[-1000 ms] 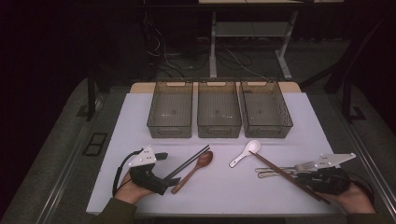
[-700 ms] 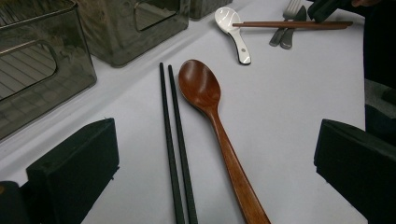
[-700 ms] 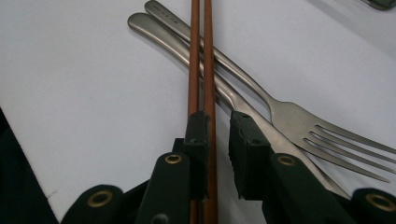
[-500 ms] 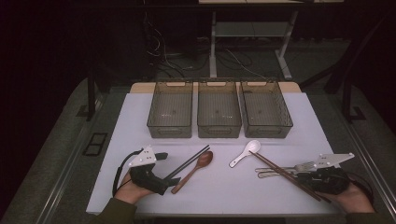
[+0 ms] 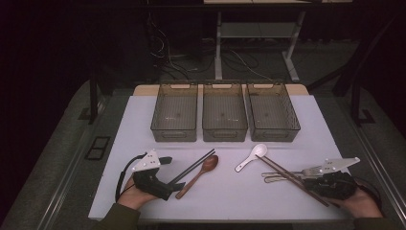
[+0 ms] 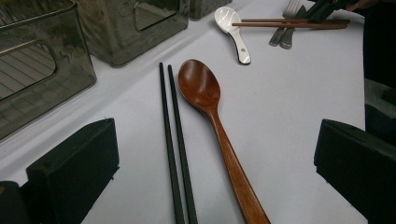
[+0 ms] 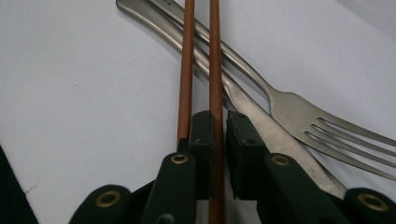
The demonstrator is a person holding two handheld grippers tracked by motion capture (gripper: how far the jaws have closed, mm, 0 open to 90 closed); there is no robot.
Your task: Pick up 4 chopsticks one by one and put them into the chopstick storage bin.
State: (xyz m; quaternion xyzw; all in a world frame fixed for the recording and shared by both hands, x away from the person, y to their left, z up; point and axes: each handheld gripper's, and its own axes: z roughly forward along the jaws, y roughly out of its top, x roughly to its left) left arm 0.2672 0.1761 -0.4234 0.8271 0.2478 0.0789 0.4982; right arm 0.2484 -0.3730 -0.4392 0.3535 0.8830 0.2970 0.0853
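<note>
My right gripper (image 5: 317, 184) rests at the table's front right, and its jaws (image 7: 218, 123) are shut on one brown chopstick (image 7: 215, 60). The second brown chopstick (image 7: 186, 60) runs just outside the left jaw. Both lie across a steel fork (image 7: 299, 112) and another steel handle (image 7: 187, 37). My left gripper (image 5: 168, 179) sits at the front left, open (image 6: 215, 144), with a pair of black chopsticks (image 6: 173, 149) and a brown wooden spoon (image 6: 210, 102) lying between its jaws on the table. A white ceramic spoon (image 5: 251, 156) lies in the middle.
Three smoky see-through bins (image 5: 174, 115) (image 5: 224, 115) (image 5: 272, 112) stand in a row at the back of the white table top (image 5: 230, 201). Beyond the table are a dark floor, cables and a desk frame.
The right gripper has shifted slightly toward the near edge along the brown chopsticks. The left gripper and the cutlery have stayed in place.
</note>
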